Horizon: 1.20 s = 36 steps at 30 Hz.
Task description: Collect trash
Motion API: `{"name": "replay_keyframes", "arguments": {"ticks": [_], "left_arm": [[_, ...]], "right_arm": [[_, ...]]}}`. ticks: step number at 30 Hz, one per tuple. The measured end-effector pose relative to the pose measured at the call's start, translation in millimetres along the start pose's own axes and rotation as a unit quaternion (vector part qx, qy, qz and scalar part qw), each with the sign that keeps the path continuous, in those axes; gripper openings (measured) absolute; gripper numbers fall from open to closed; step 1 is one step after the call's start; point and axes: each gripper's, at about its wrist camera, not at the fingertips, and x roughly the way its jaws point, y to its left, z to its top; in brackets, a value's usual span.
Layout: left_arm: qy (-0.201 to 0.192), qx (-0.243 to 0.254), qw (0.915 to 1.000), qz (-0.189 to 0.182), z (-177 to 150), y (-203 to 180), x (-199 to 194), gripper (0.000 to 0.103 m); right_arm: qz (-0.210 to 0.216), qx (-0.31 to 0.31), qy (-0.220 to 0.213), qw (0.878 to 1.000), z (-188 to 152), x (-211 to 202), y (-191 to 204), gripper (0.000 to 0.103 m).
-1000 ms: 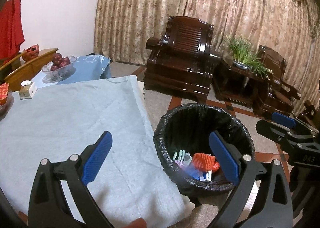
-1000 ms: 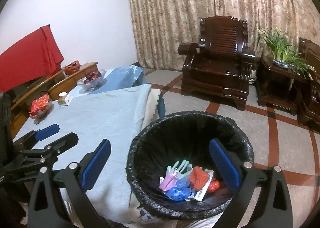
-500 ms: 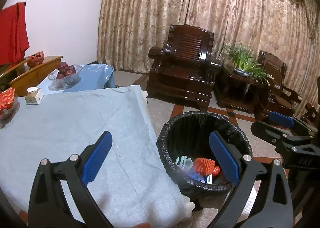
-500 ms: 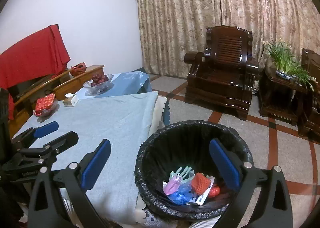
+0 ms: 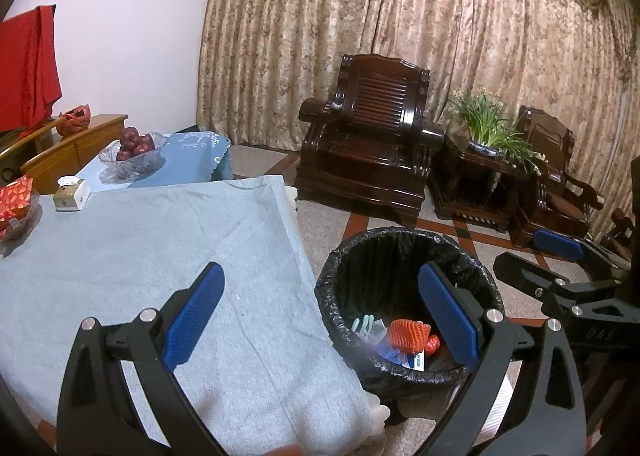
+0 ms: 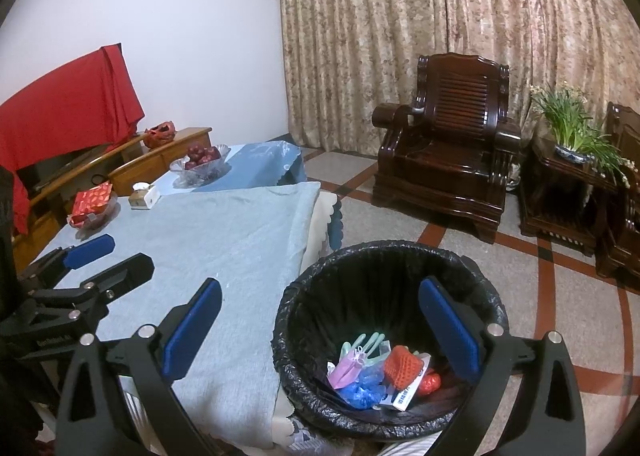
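Two hand-held grippers are shown above a table [image 5: 120, 248] covered with a grey-blue cloth, beside a trash bin [image 6: 304, 296] lined with a black bag. The left gripper [image 5: 322, 314] is seen with its blue-padded fingers spread wide and nothing between them; it is held over the near corner of the table, one finger over the cloth and the other in line with the bin. The right gripper [image 6: 320, 330] is likewise spread wide and empty, and is held over the bin mouth, a position judged consistent with trash being dropped there. Each gripper is visible at the edge of the other's view. The collected trash [image 6: 376, 372] lies at the bottom of the bin: a pale green and pink item, crumpled blue material, an orange-red foam net and a white printed label, all touching one another. The bin stands on the floor just beside the table edge, presumably so that items can be carried across with little travel. No loose trash is seen on the near stretch of cloth. At the far end stand a fruit bowl [image 5: 134, 152], a small box [image 5: 71, 194] and a red packet in a dish [image 6: 93, 203]; these are judged to be household items rather than trash, so the task appears largely complete.
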Motion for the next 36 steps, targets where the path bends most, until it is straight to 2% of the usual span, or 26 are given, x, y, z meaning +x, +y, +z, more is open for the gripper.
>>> {"name": "replay_keyframes", "arguments": {"ticks": [36], "left_arm": [[-0.002,0.002,1.0,0.0,-1.2,2.9,1.1,0.095]], "right_arm": [[0.0,-0.001,-0.001,1.0,-0.7,0.9,0.7,0.097]]}}
